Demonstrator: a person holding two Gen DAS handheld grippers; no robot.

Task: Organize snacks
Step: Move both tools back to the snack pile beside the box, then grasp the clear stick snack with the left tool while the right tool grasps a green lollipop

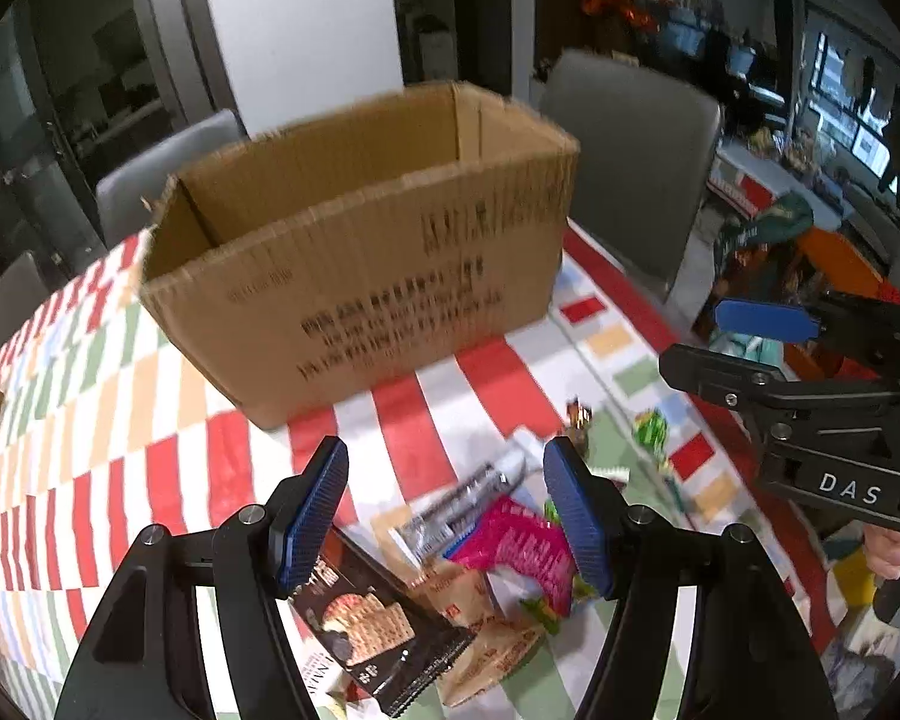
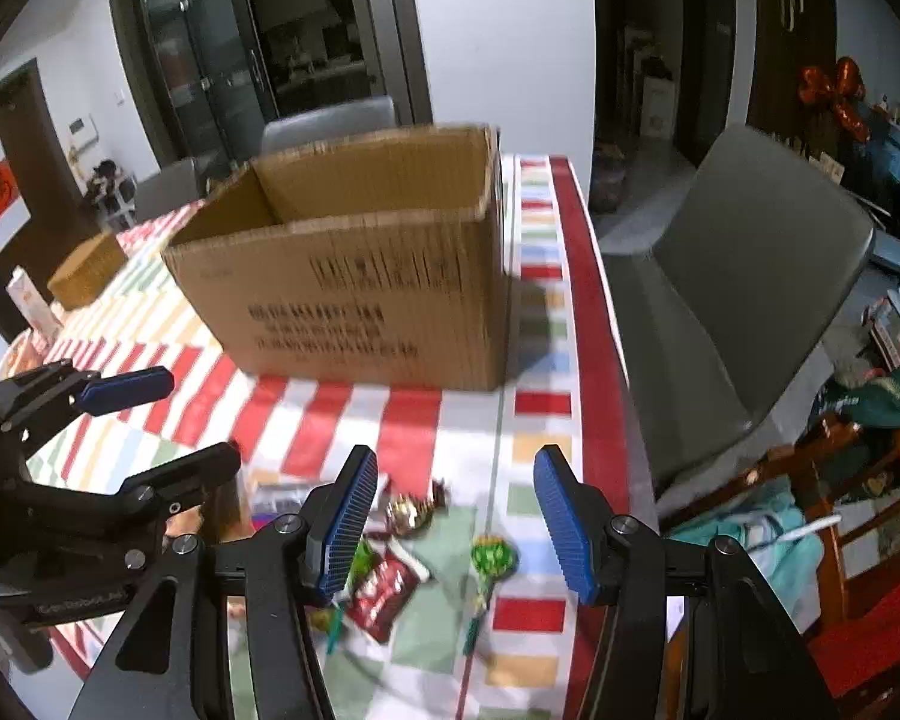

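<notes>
An open brown cardboard box (image 1: pixel 366 252) stands on the chequered tablecloth; it also shows in the right wrist view (image 2: pixel 366 282). My left gripper (image 1: pixel 444 516) is open and empty above a pile of snack packets: a dark cracker packet (image 1: pixel 378 642), a pink packet (image 1: pixel 528 546) and a tan packet (image 1: pixel 480 630). My right gripper (image 2: pixel 450 522) is open and empty above a gold-wrapped sweet (image 2: pixel 411 516), a red packet (image 2: pixel 384 594) and a green lollipop (image 2: pixel 492 564). The right gripper also shows in the left wrist view (image 1: pixel 744 342), and the left gripper in the right wrist view (image 2: pixel 150 420).
Grey chairs (image 2: pixel 744 300) stand along the table's right edge and behind the box (image 1: pixel 168 168). A wicker basket (image 2: pixel 87 270) sits on the table far left. The table's red border (image 2: pixel 594 360) runs along the right side. Clutter lies on the floor at right.
</notes>
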